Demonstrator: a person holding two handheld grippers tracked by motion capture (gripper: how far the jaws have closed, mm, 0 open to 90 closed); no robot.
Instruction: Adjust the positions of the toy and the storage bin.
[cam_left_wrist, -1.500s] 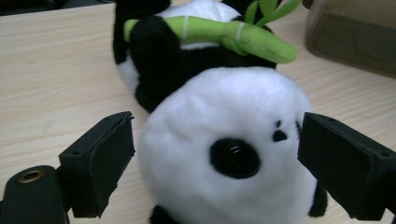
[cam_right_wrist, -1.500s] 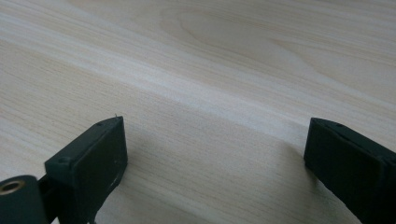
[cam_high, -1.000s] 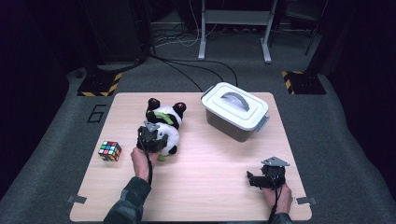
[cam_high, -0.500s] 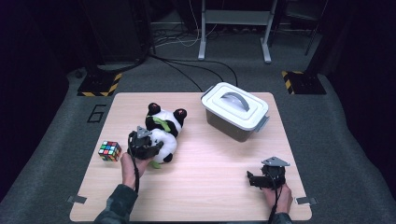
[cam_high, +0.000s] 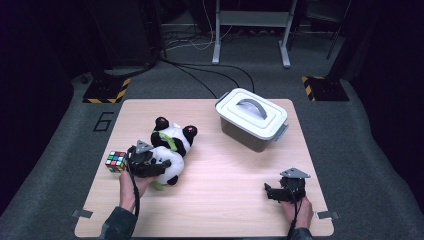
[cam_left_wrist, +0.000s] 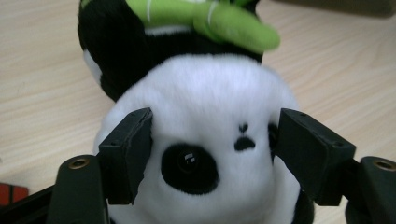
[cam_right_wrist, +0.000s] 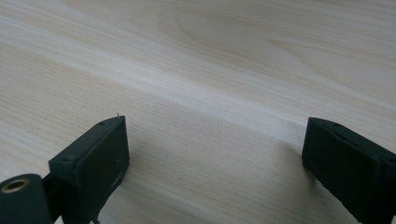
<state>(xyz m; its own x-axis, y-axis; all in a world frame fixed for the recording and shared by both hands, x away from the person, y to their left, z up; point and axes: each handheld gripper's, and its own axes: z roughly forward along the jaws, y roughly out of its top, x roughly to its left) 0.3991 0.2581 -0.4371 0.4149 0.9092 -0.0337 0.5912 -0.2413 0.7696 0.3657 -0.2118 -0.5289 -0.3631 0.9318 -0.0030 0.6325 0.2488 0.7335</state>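
A black-and-white plush panda (cam_high: 172, 142) with a green leaf lies on its side left of the middle of the wooden table (cam_high: 225, 210). My left gripper (cam_high: 161, 168) reaches in from the left at its near end. In the left gripper view the panda's head (cam_left_wrist: 205, 93) sits between the two jaws of that gripper (cam_left_wrist: 212, 140), which have just been opening; the pads flank the fur without squeezing it. At the near right my right gripper (cam_high: 269, 193) rests low over bare wood, and its jaws (cam_right_wrist: 215, 154) stand wide open with nothing between them.
A colourful puzzle cube (cam_high: 115, 161) sits just left of my left hand. A grey storage box with a white handled lid (cam_high: 252, 120) stands at the back right. Dark carpet and cables surround the table.
My left gripper and the panda have shifted left and toward the near edge, closer to the cube. The right gripper has stayed put.
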